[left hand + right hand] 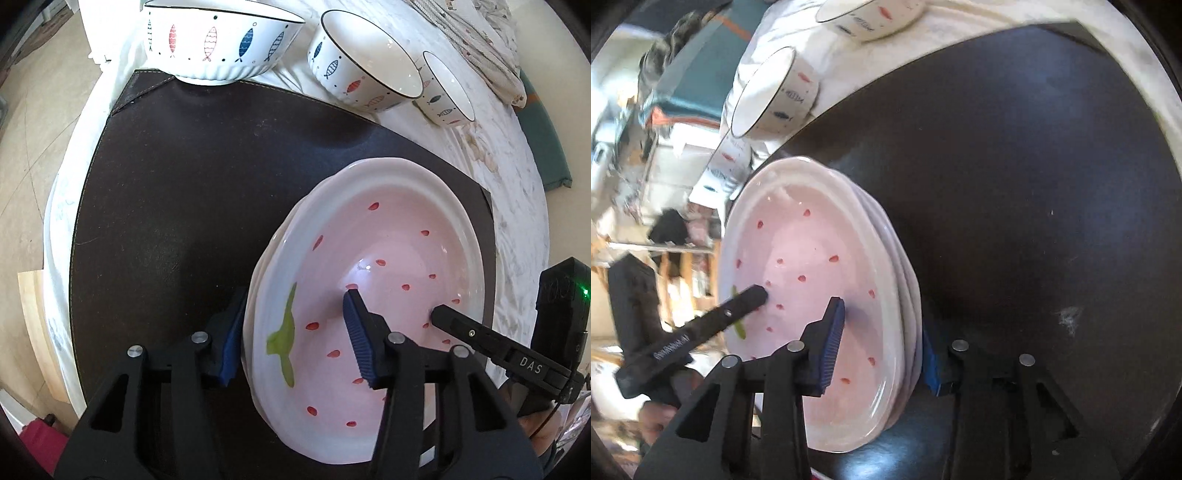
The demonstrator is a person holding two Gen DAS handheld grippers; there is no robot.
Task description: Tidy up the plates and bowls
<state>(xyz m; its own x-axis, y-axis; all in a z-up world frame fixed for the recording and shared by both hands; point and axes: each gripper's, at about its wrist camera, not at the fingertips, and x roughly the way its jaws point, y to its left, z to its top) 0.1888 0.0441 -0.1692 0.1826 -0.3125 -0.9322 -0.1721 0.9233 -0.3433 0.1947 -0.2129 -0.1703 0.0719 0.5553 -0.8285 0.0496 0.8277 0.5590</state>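
Left wrist view: the left gripper [293, 341] straddles the rim of the pink strawberry-patterned ceramic plates [388, 236], stacked on the dark leather mat [177, 206]; contact unclear. 3 white fish-patterned bowls [221, 40] remain unstacked. Right wrist view: the right gripper [882, 350] straddles the opposite rim; grip unclear.

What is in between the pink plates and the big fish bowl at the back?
Only bare dark mat lies between the pink plates and the big fish bowl, seen from the left wrist.

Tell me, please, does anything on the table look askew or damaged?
Mostly tidy. The pink plates sit in a slightly uneven stack, rims offset, and the mat shows a pale scuff. No chips or spills show.
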